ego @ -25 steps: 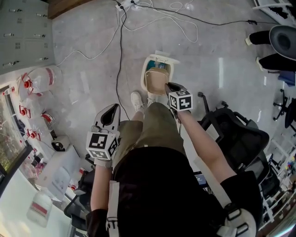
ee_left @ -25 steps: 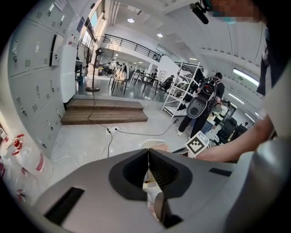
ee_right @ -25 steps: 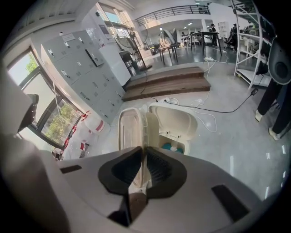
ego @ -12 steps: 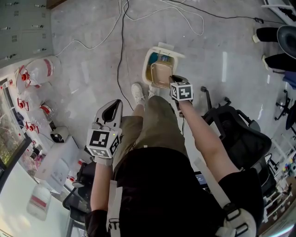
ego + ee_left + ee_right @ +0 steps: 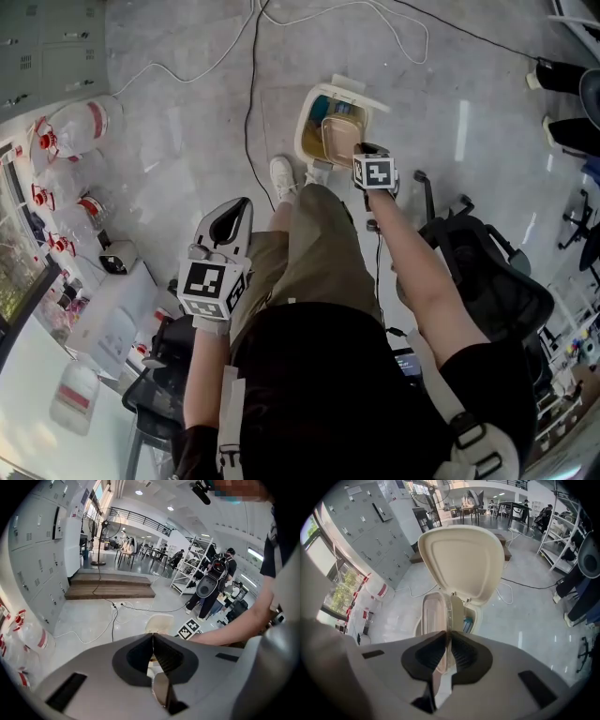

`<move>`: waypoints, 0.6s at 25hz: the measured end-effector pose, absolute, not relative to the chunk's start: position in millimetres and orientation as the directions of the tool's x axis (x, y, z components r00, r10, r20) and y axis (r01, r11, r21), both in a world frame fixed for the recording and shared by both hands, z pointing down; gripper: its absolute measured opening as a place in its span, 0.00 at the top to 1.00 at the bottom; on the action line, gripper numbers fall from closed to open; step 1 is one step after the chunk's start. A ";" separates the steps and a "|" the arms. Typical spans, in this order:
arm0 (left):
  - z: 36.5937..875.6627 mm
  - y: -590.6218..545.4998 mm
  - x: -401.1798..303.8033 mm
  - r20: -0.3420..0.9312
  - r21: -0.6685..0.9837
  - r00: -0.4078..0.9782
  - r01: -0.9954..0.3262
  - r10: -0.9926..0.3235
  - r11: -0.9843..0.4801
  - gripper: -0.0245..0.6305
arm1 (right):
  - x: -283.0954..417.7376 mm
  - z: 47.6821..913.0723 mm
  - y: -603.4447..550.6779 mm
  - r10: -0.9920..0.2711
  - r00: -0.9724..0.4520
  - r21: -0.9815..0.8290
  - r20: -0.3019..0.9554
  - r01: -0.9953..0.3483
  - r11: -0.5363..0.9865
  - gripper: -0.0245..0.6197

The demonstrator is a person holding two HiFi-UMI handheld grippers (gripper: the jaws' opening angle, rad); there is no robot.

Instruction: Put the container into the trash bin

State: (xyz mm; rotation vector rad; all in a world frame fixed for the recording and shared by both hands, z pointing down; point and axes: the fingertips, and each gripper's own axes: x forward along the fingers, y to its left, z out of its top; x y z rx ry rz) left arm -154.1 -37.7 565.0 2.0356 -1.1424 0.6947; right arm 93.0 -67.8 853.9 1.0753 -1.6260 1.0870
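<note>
While its lid (image 5: 461, 559) stands raised, trash bin (image 5: 306, 131): cream, on the floor just ahead of the person's white shoe (image 5: 282, 178), blue item showing inside. Container (image 5: 339, 139): clear plastic, turned on edge over the bin's open mouth. Right gripper (image 5: 366, 155): pointing steeply down, jaws clamped on the container's rim. Left gripper (image 5: 231, 214): beside the person's left thigh, jaws closed together, nothing between them. Cables (image 5: 251, 84): loose on the floor beyond the bin.

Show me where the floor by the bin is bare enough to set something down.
Bare floor lies right of the trash bin, up to the office chair, and between the black cable and the plastic bottles. Crowded: the bottles' side and white cables beyond the bin.
</note>
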 end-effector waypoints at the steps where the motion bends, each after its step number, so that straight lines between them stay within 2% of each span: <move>1: 566.8 -36.6 -154.3 0.726 0.308 0.468 -0.876 -0.504 -0.371 0.95 | 93.3 857.6 -68.1 -0.180 -0.234 -0.187 0.956 -0.952 0.243 0.89; 15: 597.3 -29.6 -158.7 0.758 0.315 0.452 -0.885 -0.471 -0.342 0.95 | 92.0 912.5 -73.8 -0.130 -0.186 -0.147 0.974 -0.954 0.263 0.89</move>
